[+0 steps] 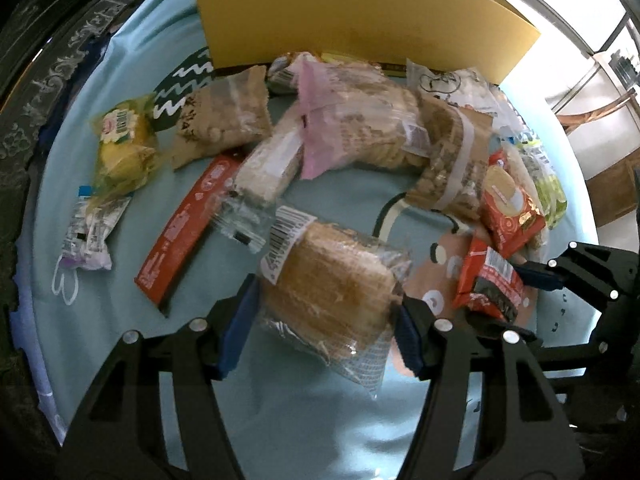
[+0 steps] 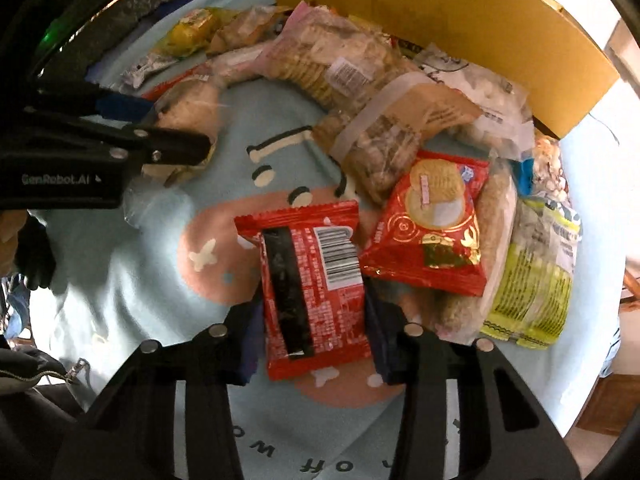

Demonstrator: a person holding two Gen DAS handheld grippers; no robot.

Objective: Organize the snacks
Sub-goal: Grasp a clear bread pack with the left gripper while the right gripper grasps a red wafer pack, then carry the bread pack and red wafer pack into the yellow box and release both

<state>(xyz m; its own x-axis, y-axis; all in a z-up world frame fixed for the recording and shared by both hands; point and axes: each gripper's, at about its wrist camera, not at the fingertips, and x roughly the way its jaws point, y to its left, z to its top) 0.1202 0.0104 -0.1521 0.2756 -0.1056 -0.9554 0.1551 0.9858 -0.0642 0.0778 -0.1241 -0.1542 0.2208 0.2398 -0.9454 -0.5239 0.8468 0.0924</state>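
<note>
Snacks lay scattered on a pale blue printed cloth (image 1: 340, 196) before a yellow box (image 1: 360, 12). Left gripper (image 1: 320, 332) clamped a clear-wrapped bread pack (image 1: 332, 296); right gripper (image 2: 314, 336) clamped a red packet (image 2: 316, 284). Bright windows lit the right side.

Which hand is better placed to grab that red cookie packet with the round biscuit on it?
Right. The red cookie packet lies just beside the right gripper, though it grips a red snack packet; the left gripper holds bread.
</note>
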